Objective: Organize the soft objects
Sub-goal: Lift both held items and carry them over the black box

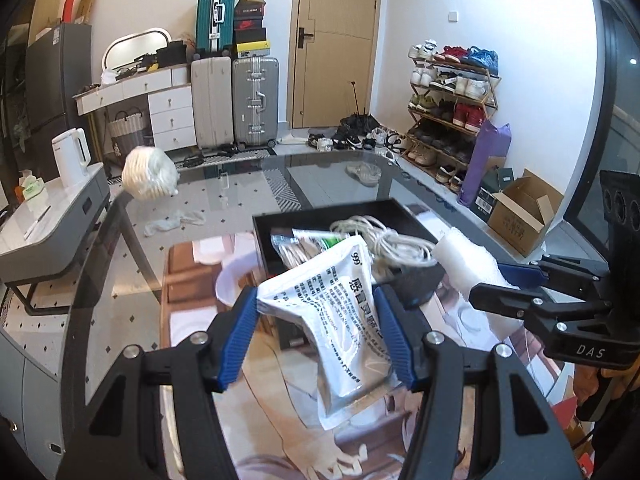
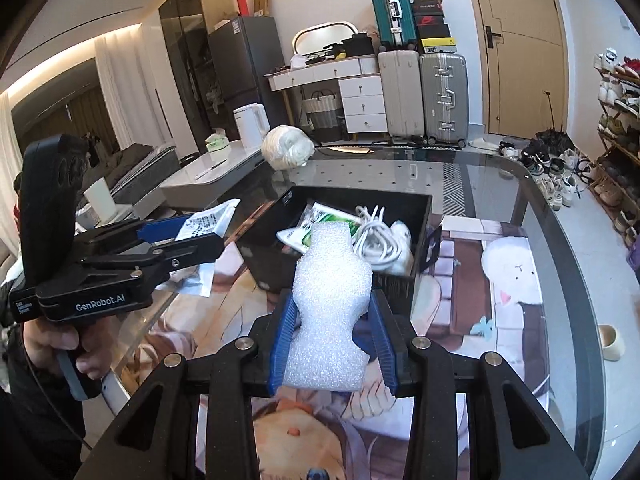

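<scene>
Foam (image 2: 330, 304) is pinched in the right tongs (image 2: 332, 340) and a sachet (image 1: 332, 312) in the left tongs (image 1: 316, 336), both just before the black box (image 2: 420, 216).

You are in a lived-in home, at a glass table (image 2: 532, 216) by the entrance: the wooden door (image 1: 336, 40) at twelve o'clock, stacked suitcases (image 1: 236, 100) and a dresser (image 1: 160, 100) at eleven, a full shoe rack (image 1: 452, 100) at two.
</scene>
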`<state>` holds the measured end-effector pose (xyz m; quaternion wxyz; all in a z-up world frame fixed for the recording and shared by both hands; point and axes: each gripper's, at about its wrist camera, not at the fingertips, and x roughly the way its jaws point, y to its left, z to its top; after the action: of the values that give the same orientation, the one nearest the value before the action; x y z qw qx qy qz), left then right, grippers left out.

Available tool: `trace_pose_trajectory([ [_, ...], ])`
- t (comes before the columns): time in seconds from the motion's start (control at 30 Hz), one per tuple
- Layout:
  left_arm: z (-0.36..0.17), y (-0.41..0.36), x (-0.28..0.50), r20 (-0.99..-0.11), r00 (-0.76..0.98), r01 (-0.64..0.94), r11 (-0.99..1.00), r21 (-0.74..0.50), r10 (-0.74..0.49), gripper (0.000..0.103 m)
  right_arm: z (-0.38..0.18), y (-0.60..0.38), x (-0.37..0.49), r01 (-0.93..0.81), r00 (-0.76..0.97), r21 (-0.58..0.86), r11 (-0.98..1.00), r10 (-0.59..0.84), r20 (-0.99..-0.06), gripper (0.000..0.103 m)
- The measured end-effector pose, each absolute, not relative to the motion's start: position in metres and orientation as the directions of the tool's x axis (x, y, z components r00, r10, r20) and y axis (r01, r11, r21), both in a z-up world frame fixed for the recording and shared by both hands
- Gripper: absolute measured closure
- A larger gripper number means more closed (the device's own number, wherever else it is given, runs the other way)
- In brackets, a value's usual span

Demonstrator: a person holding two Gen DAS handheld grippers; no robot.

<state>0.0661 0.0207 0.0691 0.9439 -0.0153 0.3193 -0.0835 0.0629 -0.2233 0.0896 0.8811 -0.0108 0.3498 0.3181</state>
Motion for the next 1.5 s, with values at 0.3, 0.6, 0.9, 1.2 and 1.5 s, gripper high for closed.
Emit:
trace_pose_trajectory([
  [0.3,0.077,0.026,0.099,-0.594,0.786,0.152,0.985,-0.081,-0.17,0.044,0.102,-0.207,0.096,-0.557,0.558,0.193,0.808,0.536,-0.633,0.066],
  [0.6,0.069,0.022,0.143,-0.607,0.776,0.166,0.984,-0.066,-0.172,0.044,0.103,-0.182,0.142,-0.574,0.541,0.172,0.801,0.528,-0.654,0.066],
  [0.9,0.054,0.015,0.172,-0.635,0.753,0.189,0.981,-0.041,-0.171,0.044,0.089,-0.157,0.181,-0.609,0.511,0.12,0.784,0.504,-0.696,0.066],
  [1.2,0.036,0.005,0.182,-0.656,0.74,0.213,0.977,0.014,-0.152,0.044,0.07,-0.149,0.201,-0.627,0.49,0.07,0.776,0.462,-0.739,0.066],
  [1.5,0.026,0.002,0.184,-0.672,0.717,0.248,0.969,-0.004,-0.187,0.044,0.063,-0.151,0.205,-0.654,0.476,0.042,0.755,0.455,-0.753,0.066],
])
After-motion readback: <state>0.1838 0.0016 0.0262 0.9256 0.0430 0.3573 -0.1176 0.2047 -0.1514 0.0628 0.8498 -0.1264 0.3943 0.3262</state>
